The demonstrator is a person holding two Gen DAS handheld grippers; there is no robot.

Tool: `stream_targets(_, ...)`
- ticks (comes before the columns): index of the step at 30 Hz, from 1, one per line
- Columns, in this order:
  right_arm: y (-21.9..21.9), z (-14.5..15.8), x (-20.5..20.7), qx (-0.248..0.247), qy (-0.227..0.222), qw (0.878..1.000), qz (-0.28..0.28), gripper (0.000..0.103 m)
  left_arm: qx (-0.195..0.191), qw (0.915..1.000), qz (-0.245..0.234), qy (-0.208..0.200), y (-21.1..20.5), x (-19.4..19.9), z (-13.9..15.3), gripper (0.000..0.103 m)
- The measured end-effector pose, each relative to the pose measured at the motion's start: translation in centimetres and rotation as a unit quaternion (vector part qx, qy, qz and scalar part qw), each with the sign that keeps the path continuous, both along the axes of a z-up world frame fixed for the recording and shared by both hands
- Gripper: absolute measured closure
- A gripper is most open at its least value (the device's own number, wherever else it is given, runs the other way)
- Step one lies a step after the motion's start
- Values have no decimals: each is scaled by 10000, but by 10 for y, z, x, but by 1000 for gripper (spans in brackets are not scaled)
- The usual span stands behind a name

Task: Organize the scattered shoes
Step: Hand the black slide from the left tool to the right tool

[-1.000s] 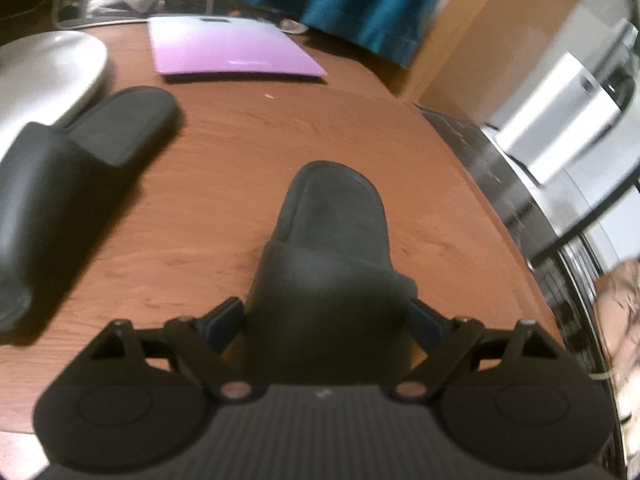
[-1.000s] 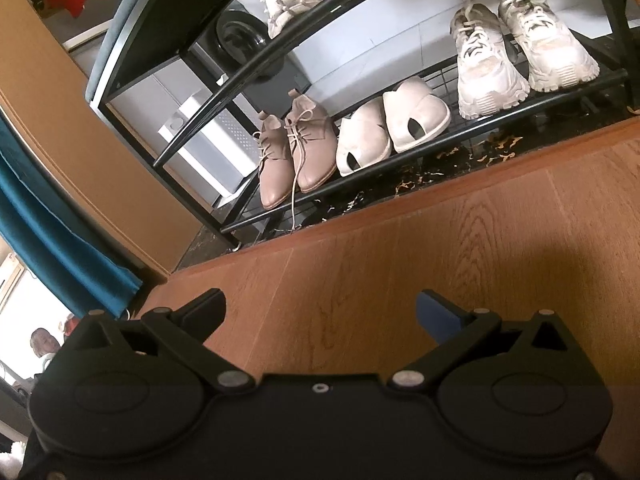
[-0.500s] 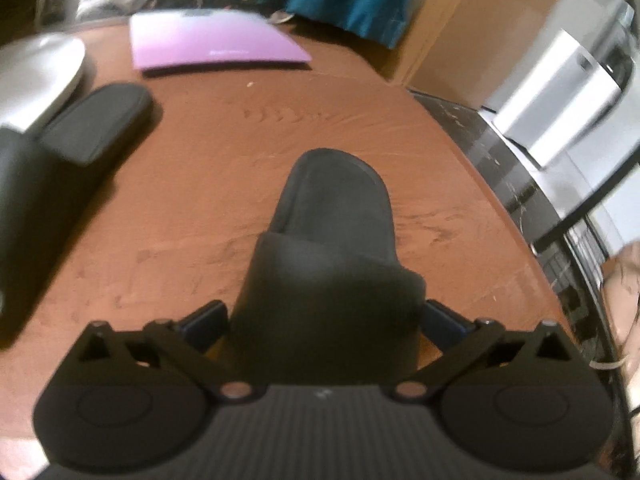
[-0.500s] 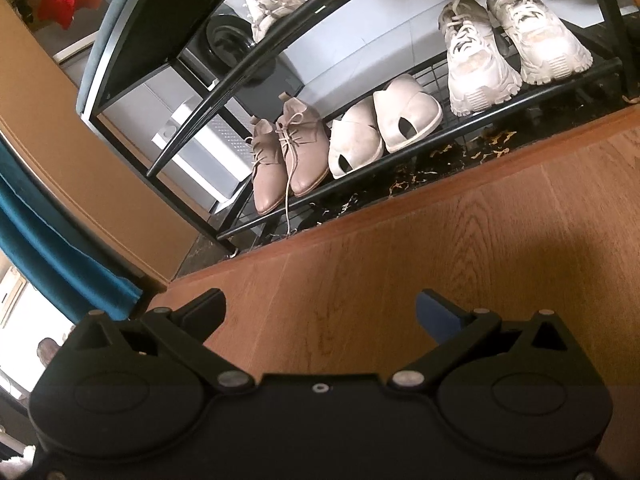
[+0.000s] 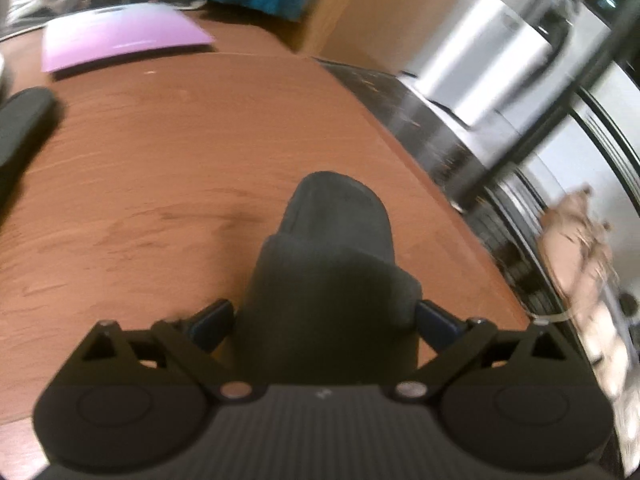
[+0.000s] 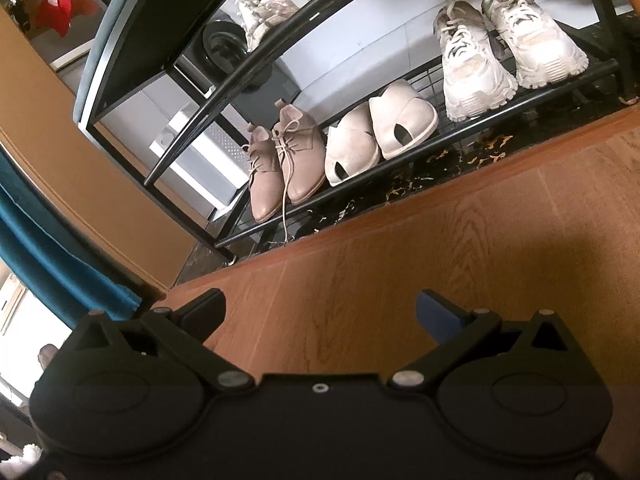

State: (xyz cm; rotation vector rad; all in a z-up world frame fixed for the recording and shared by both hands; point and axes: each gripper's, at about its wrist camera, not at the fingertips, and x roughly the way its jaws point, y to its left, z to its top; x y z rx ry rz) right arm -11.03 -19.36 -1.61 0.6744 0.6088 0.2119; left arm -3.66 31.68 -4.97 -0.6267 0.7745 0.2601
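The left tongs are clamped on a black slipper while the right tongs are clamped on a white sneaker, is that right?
Not quite. The left tongs do grip the black slipper, but the right wrist view shows the right tongs open and empty above the wood floor. The white sneakers sit on the shoe rack, untouched.

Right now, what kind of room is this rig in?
Probably a home entryway: a black metal shoe rack with pairs of shoes on its shelves, wood-look floor, and a purple bathroom scale lying on it.
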Motion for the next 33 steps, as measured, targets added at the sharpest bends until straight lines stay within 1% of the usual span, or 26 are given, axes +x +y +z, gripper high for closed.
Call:
stream_targets(2,-2,0,-1,25,-10,10000,-32,0,8,9990,-437,-93,-14,11,6,6)
stream_targets(4,-4,0,-1,69,9,10000,-53,0,35,9970,-753,-148,-26,19,10,6)
stream_targets(5,-5,0,0,97,18,9999,-57,0,63,9946,-1018,-178,-36,26,13,6)
stream_targets(7,-7,0,1,131,22,9999,-80,0,-18,9866,-1622,-172,-61,42,14,6)
stream_targets(8,-8,0,2,139,21,9999,-91,0,-47,9849,-1724,-164,-65,44,13,6)
stream_targets(9,-8,0,3,148,19,9998,-101,0,-136,9782,-2070,-137,-80,52,12,6)
stream_targets(10,-8,0,4,159,19,9998,-109,0,-116,9705,-2407,-110,-92,56,11,6)
stream_targets(12,-9,0,7,181,29,9998,-104,0,-77,9520,-3059,-55,-118,65,9,6)
stream_targets(13,-9,-1,8,183,35,9998,-105,0,-51,9455,-3257,-2,-124,67,7,5)
stream_targets(15,-8,-2,9,170,63,9998,-91,0,28,9192,-3931,237,-148,74,4,5)
stream_targets(16,-8,-3,10,149,90,9998,-81,0,45,9126,-4085,147,-155,71,9,10)
stream_targets(17,-8,-4,11,107,117,9998,-83,0,59,9066,-4220,49,-161,69,13,10)
stream_targets(19,-7,-5,12,36,164,9998,-67,0,11,9087,-4165,-282,-155,61,24,9)
stream_targets(20,-7,-6,12,13,184,9998,-63,0,-14,9141,-4039,-366,-150,60,29,9)
stream_targets(22,-6,-7,13,-15,202,9998,-39,0,-143,9306,-3631,-445,-134,59,37,9)
stream_targets(23,-4,-7,14,-93,211,9997,-1,0,-208,9359,-3485,-467,-128,60,39,9)
stream_targets(24,-1,-7,15,-224,223,9995,56,0,-412,9506,-3029,-539,-109,56,43,9)
stream_targets(25,2,-7,15,-362,220,9990,130,0,-431,9536,-2929,-548,-105,58,44,9)
stream_targets(27,10,-4,14,-732,156,9965,366,0,-420,9741,-2144,-580,-78,45,49,9)
stream_targets(28,19,0,14,-1122,29,9921,559,0,-395,9822,-1735,-594,-64,38,51,9)
stream_targets(29,30,4,13,-1576,-167,9841,804,0,-188,9906,-1213,-611,-45,20,55,9)
stream_targets(30,42,8,14,-2014,-382,9729,1067,0,6,9954,-726,-624,-28,4,58,9)
stream_targets(31,55,11,16,-2339,-560,9611,1359,0,73,9961,-622,-618,-23,0,60,9)
stream_targets(32,68,13,20,-2572,-707,9491,1675,0,395,9976,-144,-546,-9,-17,63,7)
stream_targets(33,82,14,25,-2744,-809,9376,1976,0,758,9955,427,-369,6,-36,64,6)
